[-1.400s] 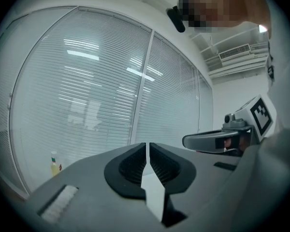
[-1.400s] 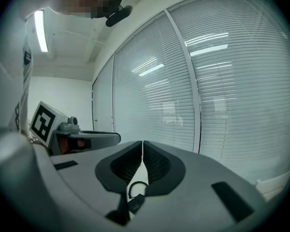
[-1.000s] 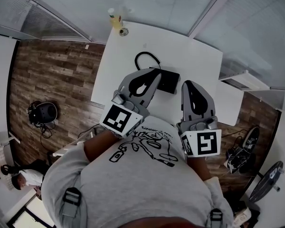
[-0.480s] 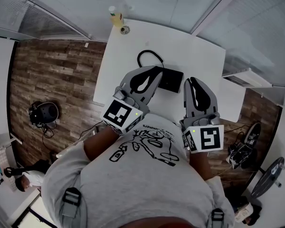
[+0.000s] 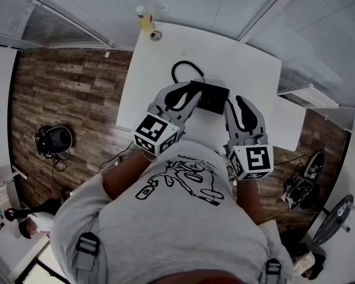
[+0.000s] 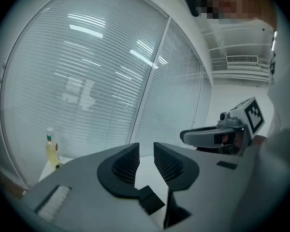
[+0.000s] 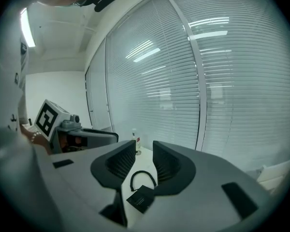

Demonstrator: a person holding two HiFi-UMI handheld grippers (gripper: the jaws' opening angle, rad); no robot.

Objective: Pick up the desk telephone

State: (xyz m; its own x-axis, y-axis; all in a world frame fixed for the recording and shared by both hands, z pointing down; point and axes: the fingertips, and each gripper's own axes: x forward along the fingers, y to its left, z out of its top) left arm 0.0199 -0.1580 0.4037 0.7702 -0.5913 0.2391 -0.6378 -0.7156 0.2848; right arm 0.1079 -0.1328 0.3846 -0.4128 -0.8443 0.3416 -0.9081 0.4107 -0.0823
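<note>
Away at table [image 5: 248, 70] corner, upright bottle [image 5: 145, 22] holding yellow liquid, telephone [image 5: 212, 98] nearer

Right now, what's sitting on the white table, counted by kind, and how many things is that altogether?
Desk telephone, black: 1
Bottle, yellowish contents: 1
Small round object beside the bottle, too small to identify: 1
Total on the table: 3

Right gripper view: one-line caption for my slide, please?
Right gripper, jaws just opening and empty, faces the black desk telephone on the white table.
</note>
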